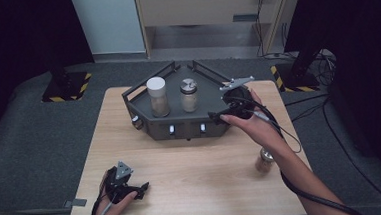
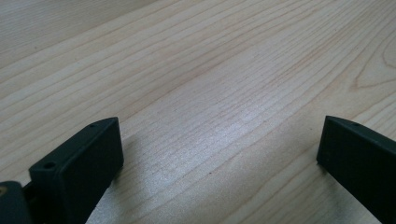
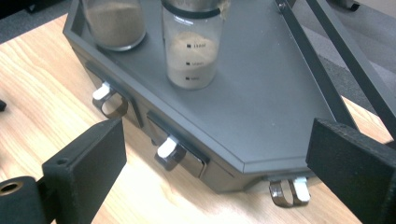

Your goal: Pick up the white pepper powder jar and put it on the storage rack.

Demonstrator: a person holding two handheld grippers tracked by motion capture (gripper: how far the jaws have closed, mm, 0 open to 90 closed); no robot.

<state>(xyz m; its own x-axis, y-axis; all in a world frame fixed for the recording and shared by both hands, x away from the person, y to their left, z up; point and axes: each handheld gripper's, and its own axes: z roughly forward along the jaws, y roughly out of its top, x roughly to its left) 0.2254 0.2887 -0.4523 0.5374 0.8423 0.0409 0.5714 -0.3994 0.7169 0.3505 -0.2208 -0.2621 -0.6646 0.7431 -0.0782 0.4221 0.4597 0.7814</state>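
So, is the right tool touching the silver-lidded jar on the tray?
Apart. In the right gripper view the jar stands on the tray well beyond the right tool, whose open jaws hold nothing.

Wooden table [image 1: 192,172] bears grey rack [image 1: 179,119] (jar [image 1: 265,160] alongside).

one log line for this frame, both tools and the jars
left tool: open, low over table | right tool: open, empty, at rack right end | two jars on rack | third jar on table

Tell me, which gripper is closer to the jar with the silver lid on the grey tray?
The right gripper: it hovers open at the tray's right front edge, beside the silver-lidded jar. The left gripper rests near the table's front-left corner.
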